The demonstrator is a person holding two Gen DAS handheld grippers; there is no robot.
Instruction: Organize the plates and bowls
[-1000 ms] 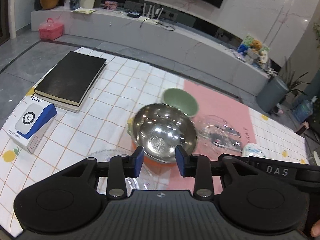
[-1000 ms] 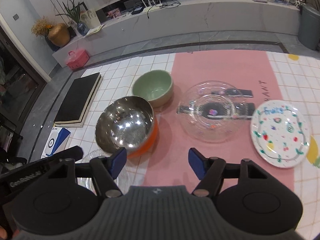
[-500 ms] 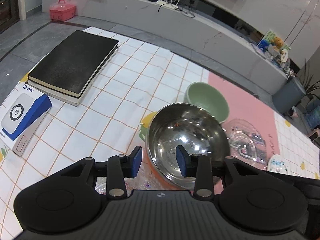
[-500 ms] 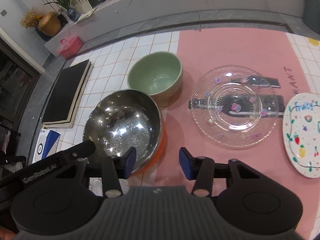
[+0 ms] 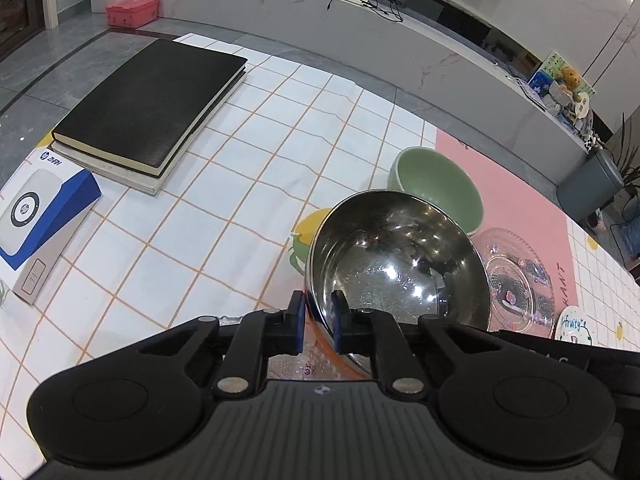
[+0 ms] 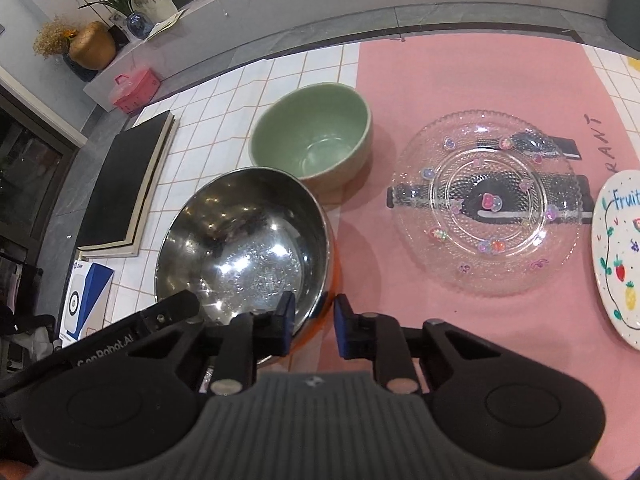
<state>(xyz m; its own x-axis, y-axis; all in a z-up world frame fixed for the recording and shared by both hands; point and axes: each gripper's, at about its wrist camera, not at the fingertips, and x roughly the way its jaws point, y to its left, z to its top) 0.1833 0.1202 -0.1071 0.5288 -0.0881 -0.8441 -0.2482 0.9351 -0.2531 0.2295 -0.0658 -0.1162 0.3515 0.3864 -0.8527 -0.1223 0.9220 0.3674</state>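
Both the left gripper [image 5: 318, 322] and right gripper [image 6: 313, 326] are closing on the shiny steel, orange-sided bowl's [image 6: 244, 240] near rim, at lower centre; contact seemingly made. Next: a level two-handed lift.

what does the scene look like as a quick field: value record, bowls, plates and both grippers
steel bowl: nearest, orange outside, both grippers at its rim
left gripper: closing, rim between its pads
right gripper: closing, rim between its pads
green bowl: just behind the steel bowl
glass plate: on the pink mat
painted fruit plate: beside the glass plate
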